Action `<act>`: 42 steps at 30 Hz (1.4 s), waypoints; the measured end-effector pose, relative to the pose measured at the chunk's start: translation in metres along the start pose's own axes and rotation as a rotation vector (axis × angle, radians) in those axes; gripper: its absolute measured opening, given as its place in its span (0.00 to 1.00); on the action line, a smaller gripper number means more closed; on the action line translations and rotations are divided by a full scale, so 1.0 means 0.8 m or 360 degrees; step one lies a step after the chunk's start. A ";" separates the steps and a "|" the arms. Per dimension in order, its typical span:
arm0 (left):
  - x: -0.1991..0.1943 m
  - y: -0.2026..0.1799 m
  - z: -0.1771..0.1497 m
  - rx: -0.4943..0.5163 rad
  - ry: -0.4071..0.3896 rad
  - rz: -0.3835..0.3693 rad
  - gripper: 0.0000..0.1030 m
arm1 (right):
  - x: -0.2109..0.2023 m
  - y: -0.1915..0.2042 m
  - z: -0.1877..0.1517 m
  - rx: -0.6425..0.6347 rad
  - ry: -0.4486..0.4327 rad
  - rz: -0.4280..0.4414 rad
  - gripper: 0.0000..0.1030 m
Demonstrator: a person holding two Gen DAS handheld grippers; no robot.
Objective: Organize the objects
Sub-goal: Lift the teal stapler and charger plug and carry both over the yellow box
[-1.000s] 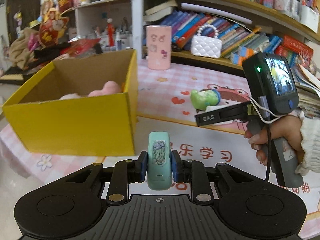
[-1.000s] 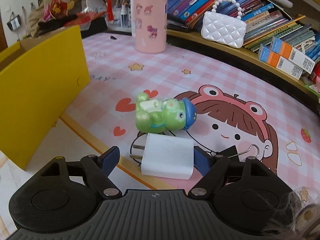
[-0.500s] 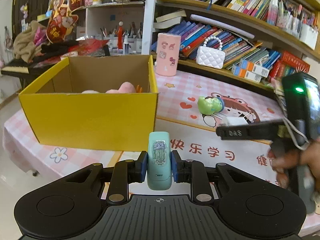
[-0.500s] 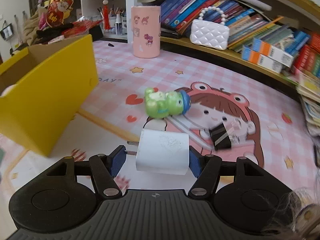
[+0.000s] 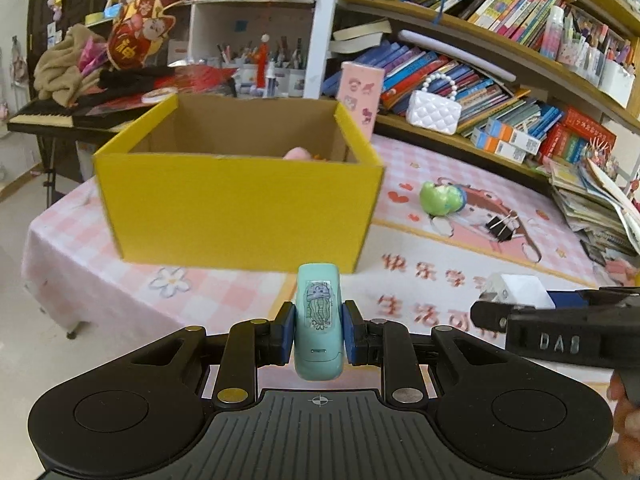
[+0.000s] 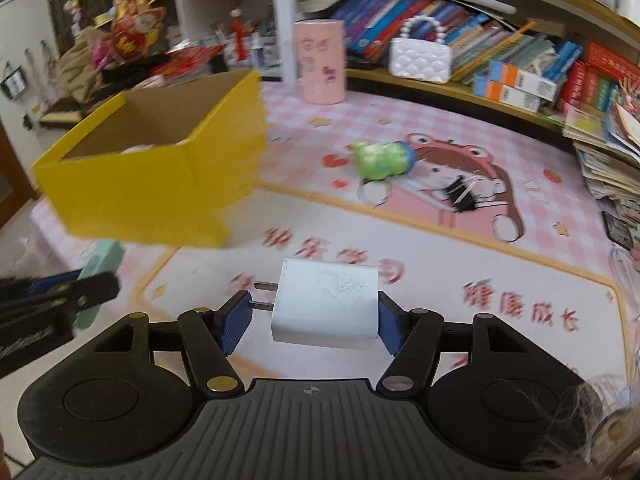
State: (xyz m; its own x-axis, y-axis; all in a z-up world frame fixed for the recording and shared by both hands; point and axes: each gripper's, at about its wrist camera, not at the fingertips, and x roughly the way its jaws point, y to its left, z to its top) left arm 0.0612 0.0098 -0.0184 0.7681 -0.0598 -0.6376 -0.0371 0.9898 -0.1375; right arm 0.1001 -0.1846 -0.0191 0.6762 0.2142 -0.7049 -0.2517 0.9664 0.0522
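Pink mat, yellow box far left; left gripper clamps mint stamp, right gripper clamps white charger; clear near rim before releasing

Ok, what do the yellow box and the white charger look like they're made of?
Yellow box: looks like cardboard, matte yellow outside, raw brown inside, with folded edges. White charger: apparently hard plastic, smooth, faintly scuffed on top, with two metal prongs sticking out.
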 end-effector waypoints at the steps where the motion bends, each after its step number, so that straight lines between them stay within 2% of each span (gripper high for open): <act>1: -0.004 0.005 -0.003 -0.0006 0.0005 0.0004 0.22 | -0.002 0.012 -0.005 -0.0035 0.0005 0.0007 0.61; 6: -0.024 0.033 -0.015 -0.0018 0.0020 0.0035 0.22 | -0.010 0.057 -0.021 -0.0149 0.0020 0.0029 0.61; 21: -0.074 0.097 -0.043 -0.0018 0.0025 0.0096 0.22 | -0.028 0.144 -0.051 -0.0193 0.0037 0.0109 0.61; 35: -0.089 0.138 -0.046 0.0038 0.0001 0.0067 0.22 | -0.031 0.190 -0.060 -0.0121 0.0013 0.0090 0.61; 42: -0.095 0.146 -0.021 0.0049 -0.0096 0.0041 0.22 | -0.030 0.197 -0.048 -0.0094 0.0007 0.0094 0.61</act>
State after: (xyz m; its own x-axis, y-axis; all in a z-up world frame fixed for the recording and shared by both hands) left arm -0.0124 0.1275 0.0013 0.8042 -0.0274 -0.5938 -0.0384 0.9944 -0.0980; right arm 0.0172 -0.0429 -0.0209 0.6561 0.2701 -0.7047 -0.3316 0.9420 0.0523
